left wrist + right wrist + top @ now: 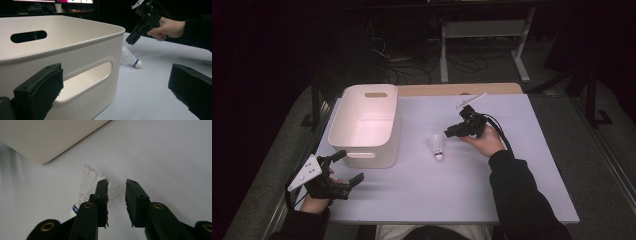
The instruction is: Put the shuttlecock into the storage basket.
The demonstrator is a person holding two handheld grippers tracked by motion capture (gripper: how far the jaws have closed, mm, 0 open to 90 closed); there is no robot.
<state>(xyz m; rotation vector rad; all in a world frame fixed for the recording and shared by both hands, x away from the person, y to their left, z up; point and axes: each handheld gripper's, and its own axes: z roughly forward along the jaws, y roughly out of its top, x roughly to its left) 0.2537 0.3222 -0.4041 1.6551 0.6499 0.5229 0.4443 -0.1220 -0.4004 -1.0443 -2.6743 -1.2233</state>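
High view shows the shuttlecock [438, 147] lying on the white table [512, 190], just beside the bin [368, 125] and near the right gripper [453, 131]. That gripper hangs above and beside it, not on it. In the right gripper view its 2 jaws stand a narrow gap apart with nothing between them; the feather skirt [87, 182] sits behind the left jaw. The left gripper [347, 167] rests by the bin's near corner, jaws wide apart and empty.

Risk: with so narrow a gap, the jaws could come down on the skirt and crush or flick the light shuttlecock away; I judge they need widening first. The bin wall crowds the left side, while the table to the right and front lies open for a swing.
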